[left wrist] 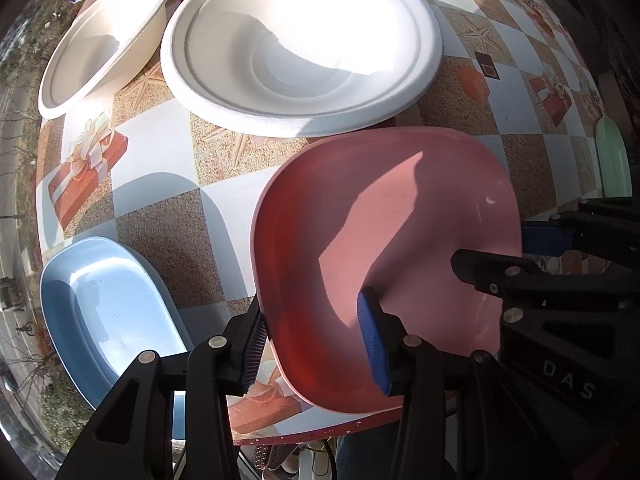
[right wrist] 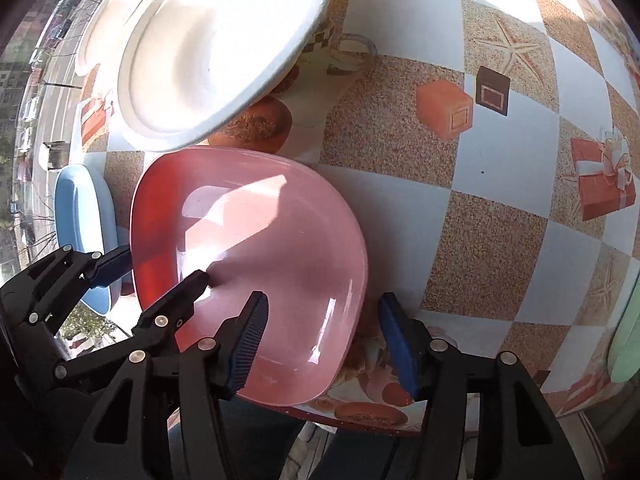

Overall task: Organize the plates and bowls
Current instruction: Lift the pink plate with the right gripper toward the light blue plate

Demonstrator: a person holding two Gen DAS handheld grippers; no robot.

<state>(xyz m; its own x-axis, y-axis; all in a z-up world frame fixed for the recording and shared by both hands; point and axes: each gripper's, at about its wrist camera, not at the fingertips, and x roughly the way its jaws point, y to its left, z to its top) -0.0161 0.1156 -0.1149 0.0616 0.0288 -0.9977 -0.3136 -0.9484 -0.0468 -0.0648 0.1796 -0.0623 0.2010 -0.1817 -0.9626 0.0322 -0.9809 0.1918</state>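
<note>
The rounded-square pink plastic plate [left wrist: 400, 232] lay at the near edge of the patterned tablecloth table [left wrist: 168, 224]. The left gripper [left wrist: 316, 344] and the right gripper [right wrist: 324, 340] each straddled its rim with fingers apart. Behind it sat a large white paper plate [left wrist: 304, 44] and a cream paper bowl [left wrist: 104, 36]; a blue oval plastic dish [left wrist: 108, 316] rested at the near left corner.

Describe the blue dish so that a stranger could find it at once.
On the checkered table, look at the near edge, left of the pink plate that both claws straddle. The blue dish lies there alone, the only blue, glossy one; the two far dishes are matte white.
</note>
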